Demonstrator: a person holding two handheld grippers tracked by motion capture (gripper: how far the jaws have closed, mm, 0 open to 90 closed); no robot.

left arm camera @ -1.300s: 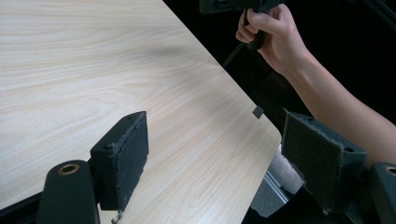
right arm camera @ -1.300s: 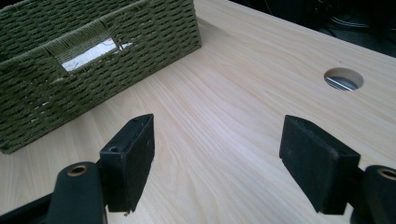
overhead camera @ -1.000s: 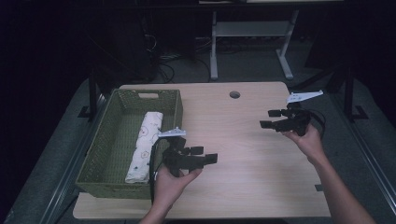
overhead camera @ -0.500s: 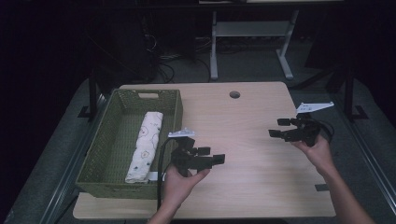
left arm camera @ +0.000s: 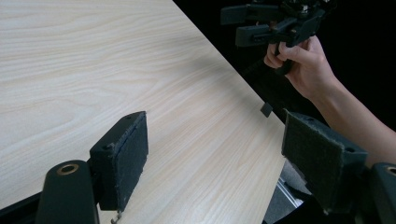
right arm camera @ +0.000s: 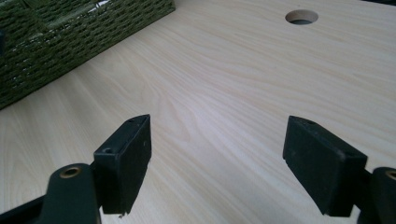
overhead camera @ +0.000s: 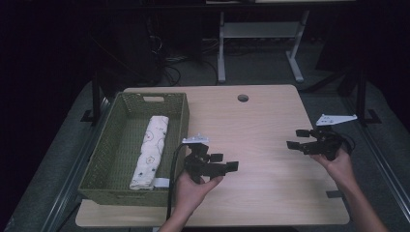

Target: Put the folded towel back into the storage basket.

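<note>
Looks basically done: the rolled patterned cloth [overhead camera: 150,151] is lying in the green wicker basket [overhead camera: 107,145], while left gripper [overhead camera: 223,162] and right gripper [overhead camera: 296,138] hover over bare table [overhead camera: 270,121], jaws apart, holding nothing.

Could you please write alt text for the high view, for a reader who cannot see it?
A person holds the left gripper and right gripper, both open and empty, above a light wooden table. A rolled patterned cloth lies inside a green woven basket at the table's left side.
</note>
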